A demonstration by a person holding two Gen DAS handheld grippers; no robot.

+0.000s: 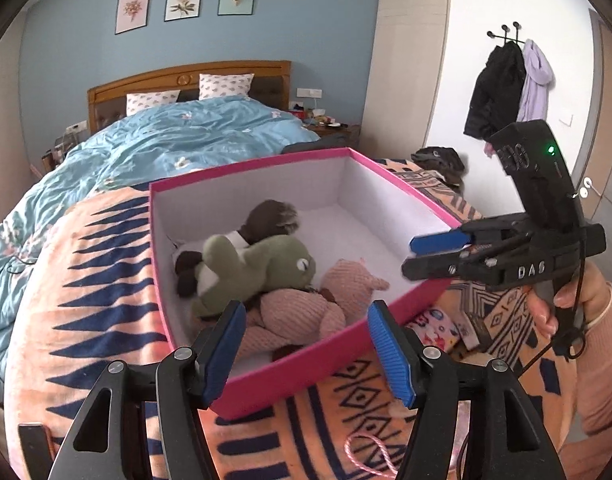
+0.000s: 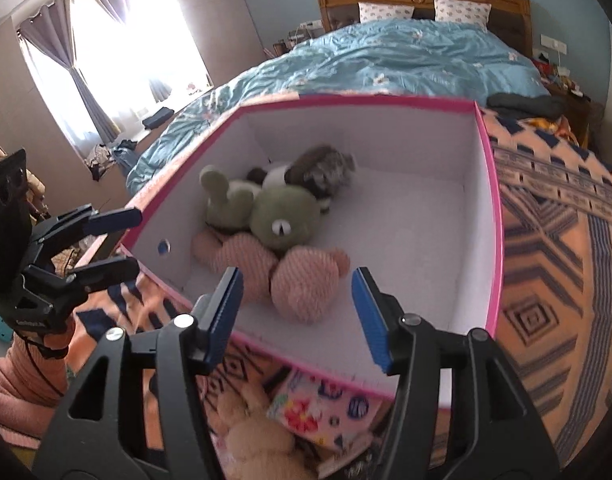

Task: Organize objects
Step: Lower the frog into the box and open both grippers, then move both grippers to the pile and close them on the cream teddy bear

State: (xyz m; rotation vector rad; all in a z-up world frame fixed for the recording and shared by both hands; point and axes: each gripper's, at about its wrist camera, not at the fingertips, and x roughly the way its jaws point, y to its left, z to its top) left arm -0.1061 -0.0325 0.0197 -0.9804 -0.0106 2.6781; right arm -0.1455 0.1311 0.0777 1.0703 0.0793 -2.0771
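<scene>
An open pink cardboard box with a white lining (image 1: 290,372) sits on an orange blanket with navy geometric patterns (image 1: 106,280) at the foot of a bed covered by a light blue floral duvet (image 1: 166,140). Three soft toys lie bunched in the box's near left corner: a green plush frog (image 2: 282,216), a ribbed pink plush animal (image 2: 302,288) and a brown-and-white plush animal (image 2: 318,168); the far right half of the white floor is bare. The left gripper (image 1: 306,340) hangs over the near rim, its blue-padded jaws apart with nothing between them. The right gripper (image 2: 298,312) hovers above the near wall, jaws wide and empty. Seen from the left wrist, its black body carries raised letters "DAS". A colourful picture book (image 2: 326,408) lies on the blanket just outside the box.
</scene>
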